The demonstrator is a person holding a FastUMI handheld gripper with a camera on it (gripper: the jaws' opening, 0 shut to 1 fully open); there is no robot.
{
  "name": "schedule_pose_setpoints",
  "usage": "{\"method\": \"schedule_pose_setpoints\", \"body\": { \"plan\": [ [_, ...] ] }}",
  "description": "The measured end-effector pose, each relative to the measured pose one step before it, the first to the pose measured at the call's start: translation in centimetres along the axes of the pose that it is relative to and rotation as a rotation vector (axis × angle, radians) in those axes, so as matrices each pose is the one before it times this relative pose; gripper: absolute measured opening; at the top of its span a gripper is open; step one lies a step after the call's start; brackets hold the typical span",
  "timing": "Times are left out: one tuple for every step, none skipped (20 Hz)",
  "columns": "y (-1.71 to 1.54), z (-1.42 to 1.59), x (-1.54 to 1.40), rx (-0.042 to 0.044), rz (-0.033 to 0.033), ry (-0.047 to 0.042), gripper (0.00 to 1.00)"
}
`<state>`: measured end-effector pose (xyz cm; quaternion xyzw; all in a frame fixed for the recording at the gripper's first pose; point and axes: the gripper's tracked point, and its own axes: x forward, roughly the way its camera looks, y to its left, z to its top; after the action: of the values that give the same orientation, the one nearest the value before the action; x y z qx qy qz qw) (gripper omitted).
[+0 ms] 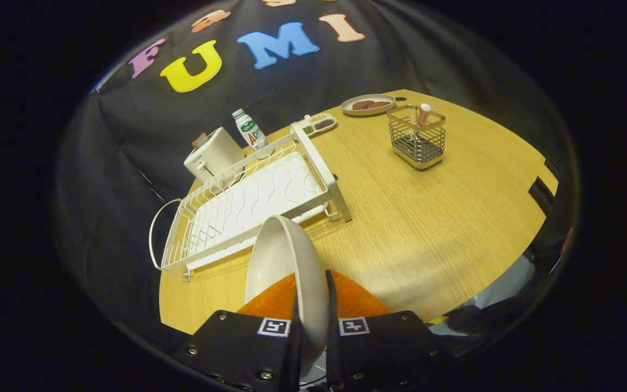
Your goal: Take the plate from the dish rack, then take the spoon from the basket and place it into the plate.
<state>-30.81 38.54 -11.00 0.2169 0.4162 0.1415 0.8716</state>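
Staged kitchen corner inside a cloth-walled booth, not a real home. Wooden worktop (433,218) set with a dish rack (248,207), toaster (213,155), drink bottle (251,130), wire basket (417,139) and a dish of food (368,105), backed by draped black cloth (128,163).

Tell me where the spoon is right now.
In the gripper view the spoon stands handle-up in the wire basket on the far side of the table, beside the plate of food, well beyond the fingers.
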Motion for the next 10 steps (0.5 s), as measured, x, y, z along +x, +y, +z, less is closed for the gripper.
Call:
{"method": "schedule_pose_setpoints", "body": {
  "plan": [
    [-0.297, 0.014, 0.120, 0.01843, 0.00770, 0.00726, 0.18],
    [-0.543, -0.094, 0.262, 0.00645, -0.01232, 0.01190, 0.18],
    [-0.489, -0.065, 0.526, 0.01434, -0.00435, 0.00885, 0.20],
    [-0.121, 0.076, 0.195, 0.01628, 0.00554, 0.00406, 0.22],
    [-0.208, 0.230, 0.196, 0.00893, 0.00113, 0.00656, 0.22],
    [-0.224, 0.095, 0.370, 0.00363, 0.00024, 0.00620, 0.22],
    [-0.155, 0.067, 0.472, 0.00006, -0.00057, 0.00071, 0.24],
    [-0.291, 0.111, 0.132, -0.00573, -0.00848, 0.00846, 0.24],
    [-0.580, -0.363, 0.589, -0.01689, -0.01664, 0.01379, 0.29],
    [-0.388, 0.025, 0.243, -0.02228, -0.01522, 0.00753, 0.32]
  ]
}}
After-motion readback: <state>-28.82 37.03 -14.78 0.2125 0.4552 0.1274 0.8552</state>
